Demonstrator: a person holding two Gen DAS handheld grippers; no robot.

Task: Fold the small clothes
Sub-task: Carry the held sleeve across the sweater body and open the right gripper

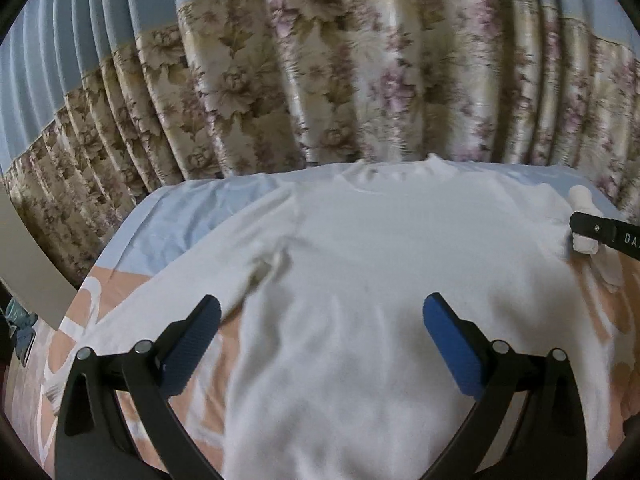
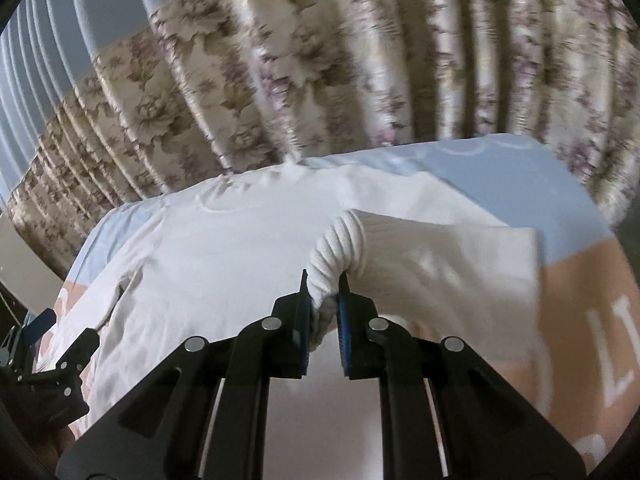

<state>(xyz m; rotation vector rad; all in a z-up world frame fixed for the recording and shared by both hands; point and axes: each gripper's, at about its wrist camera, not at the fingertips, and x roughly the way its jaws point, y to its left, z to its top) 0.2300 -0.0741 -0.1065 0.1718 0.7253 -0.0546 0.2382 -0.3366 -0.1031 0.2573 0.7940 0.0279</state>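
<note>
A white top (image 1: 360,280) is lying spread flat on a bed (image 1: 132,224), its neckline toward the far edge, where floral curtains (image 1: 320,80) are hanging just behind. The bed cover is pale blue at the far edge and peach with white lettering nearer.

The left wrist view is showing the left gripper (image 1: 320,340) hovering over the lower middle of the top, its blue pads (image 1: 452,344) spread wide with nothing between them. At the right edge of that view, only the tip of the right gripper (image 1: 586,236) is showing, with a bit of white cloth bunched in it.

The right wrist view is showing that grip plainly: the right gripper (image 2: 324,304) is pinching the ribbed cuff (image 2: 340,252) of the sleeve (image 2: 440,256), which is lifting off the bed and draping across toward the body of the top. The left gripper (image 2: 60,344) is appearing at this view's left edge, over the top's other side.
</note>
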